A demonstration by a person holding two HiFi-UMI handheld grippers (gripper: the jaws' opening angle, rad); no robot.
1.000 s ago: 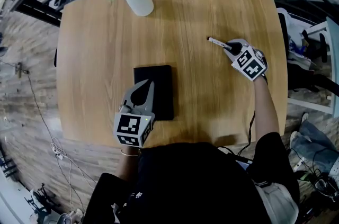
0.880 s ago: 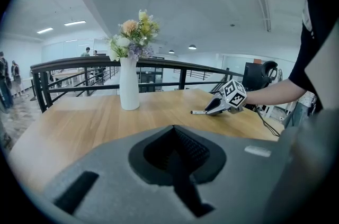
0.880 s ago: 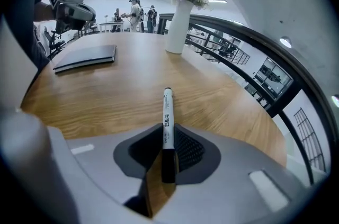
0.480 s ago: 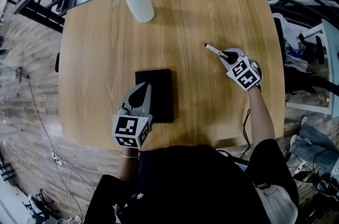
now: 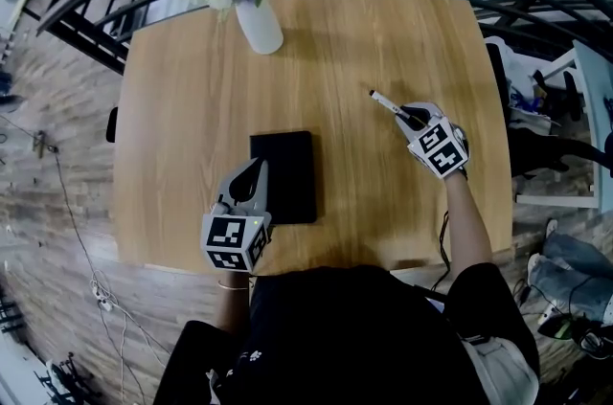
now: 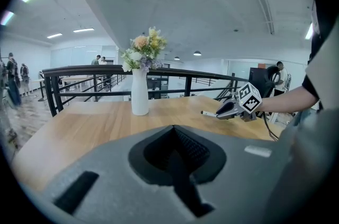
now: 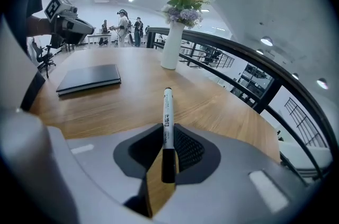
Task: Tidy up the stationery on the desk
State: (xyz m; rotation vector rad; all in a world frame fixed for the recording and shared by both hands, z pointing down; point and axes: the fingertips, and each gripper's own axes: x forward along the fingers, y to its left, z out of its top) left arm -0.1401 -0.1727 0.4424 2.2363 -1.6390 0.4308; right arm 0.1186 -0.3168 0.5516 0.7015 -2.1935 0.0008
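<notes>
**Marker gripped, notebook waiting**

The right tongs (image 5: 407,116) gripped a white marker with a black cap (image 5: 386,101) over the wooden desk (image 5: 335,39), its long axis running straight out from the tips. The flat black notebook (image 5: 287,168) lay well to its left, just beside the closed, empty left tongs (image 5: 251,181).

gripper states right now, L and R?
Left gripper: closed, nothing between the jaws.
Right gripper: closed on the marker.
</notes>
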